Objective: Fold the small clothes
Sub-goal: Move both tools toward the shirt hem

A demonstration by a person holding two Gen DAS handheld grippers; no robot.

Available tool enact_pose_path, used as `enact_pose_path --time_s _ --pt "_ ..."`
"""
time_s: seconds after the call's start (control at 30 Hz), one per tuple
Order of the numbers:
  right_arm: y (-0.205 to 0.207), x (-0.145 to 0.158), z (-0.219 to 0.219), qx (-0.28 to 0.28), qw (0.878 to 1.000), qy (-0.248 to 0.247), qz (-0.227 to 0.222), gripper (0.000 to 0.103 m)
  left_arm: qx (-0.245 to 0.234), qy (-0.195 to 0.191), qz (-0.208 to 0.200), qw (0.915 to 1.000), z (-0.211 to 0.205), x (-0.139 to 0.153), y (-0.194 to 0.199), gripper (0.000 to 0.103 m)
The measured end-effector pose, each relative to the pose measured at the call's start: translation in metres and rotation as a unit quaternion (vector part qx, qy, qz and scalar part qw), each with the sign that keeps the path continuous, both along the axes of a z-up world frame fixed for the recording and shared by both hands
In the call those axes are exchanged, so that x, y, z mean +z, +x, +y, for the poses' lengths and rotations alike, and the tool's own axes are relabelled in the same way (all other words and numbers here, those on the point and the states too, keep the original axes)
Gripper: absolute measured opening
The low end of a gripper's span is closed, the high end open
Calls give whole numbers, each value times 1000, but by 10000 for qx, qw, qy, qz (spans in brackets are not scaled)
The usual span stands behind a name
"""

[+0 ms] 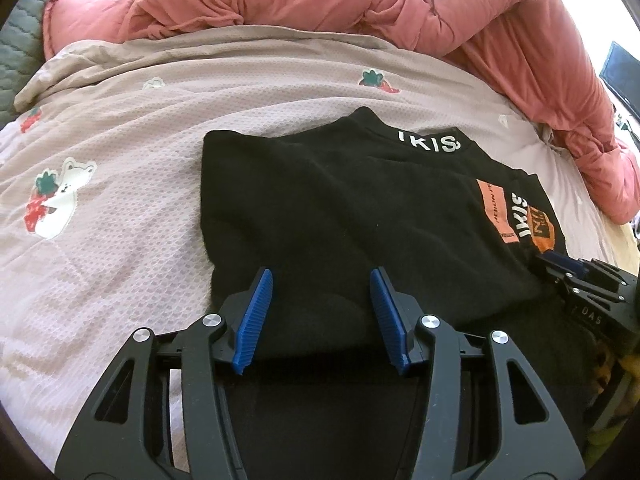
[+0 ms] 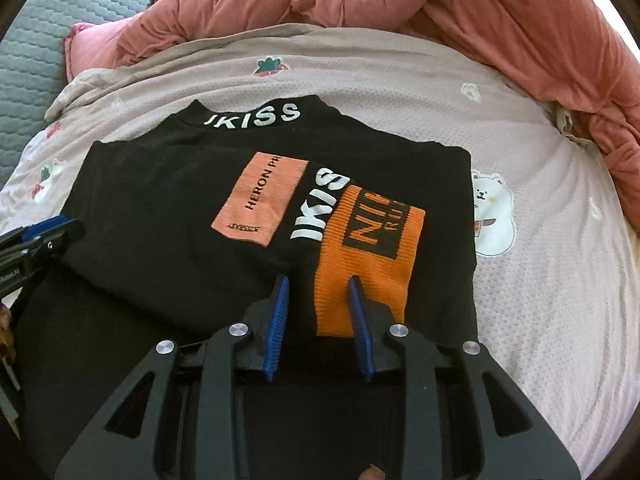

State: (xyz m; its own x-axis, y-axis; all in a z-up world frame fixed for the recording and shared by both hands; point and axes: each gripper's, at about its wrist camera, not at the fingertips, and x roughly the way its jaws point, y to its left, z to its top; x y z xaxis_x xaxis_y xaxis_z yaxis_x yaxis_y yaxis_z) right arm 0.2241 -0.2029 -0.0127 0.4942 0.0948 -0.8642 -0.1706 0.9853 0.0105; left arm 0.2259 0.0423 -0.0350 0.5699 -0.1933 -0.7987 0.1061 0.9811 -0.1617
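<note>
Left gripper [image 1: 322, 280] sits closest in the left wrist view, jaws spread, blue pads [image 1: 256, 312] hovering over the near edge of the black top [image 1: 320, 208]. Nothing pinched; cloth shows between the pads but they don't press on it.

Right gripper [image 2: 318, 286] in its own view: jaws parted, narrower gap than the left. Pads [image 2: 280, 320] straddle the seam between black fabric and the orange cuff [image 2: 372, 256]. Right pad lies over the orange knit, left pad over black. Can't confirm contact, no pinch visible.

Top lies flat on the quilt [image 1: 120, 160], roughly centre of the bed, collar away from the cameras. Collar reads "IKISS" in white. A sleeve is folded in across the chest, cuff end pointing toward the grippers. Salmon patch [image 2: 260, 196] with "HERON PR..." text sits just left of the sleeve's white lettering. Lower part of the top looks doubled over near both grippers; the exact fold line is hard to tell, black on black.

Quilt is pale pink waffle texture with bear-and-strawberry prints. Bunched coral duvet [image 1: 360, 0] runs along the far side and down the right. Grey quilted surface [image 1: 24, 40] at far left.

Each gripper shows at the other's frame edge: right one low right in the left view [image 1: 580, 280], left one at mid left in the right view [image 2: 40, 240]. Both at the top's near edge, apart from each other.
</note>
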Motion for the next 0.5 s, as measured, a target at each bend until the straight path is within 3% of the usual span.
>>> enact_pose_path --time_s 0.13,0.33,0.5 --pt "-10 6 -7 -25 9998 208 -49 31 74 -6 -64 10000 6 9 -9 47" --pt "-33 29 -15 -80 9985 448 -312 61 125 -57 -247 9996 13 27 -24 59" --pt "-49 44 -25 -177 9973 512 -488 74 196 73 -500 9985 18 43 -36 72"
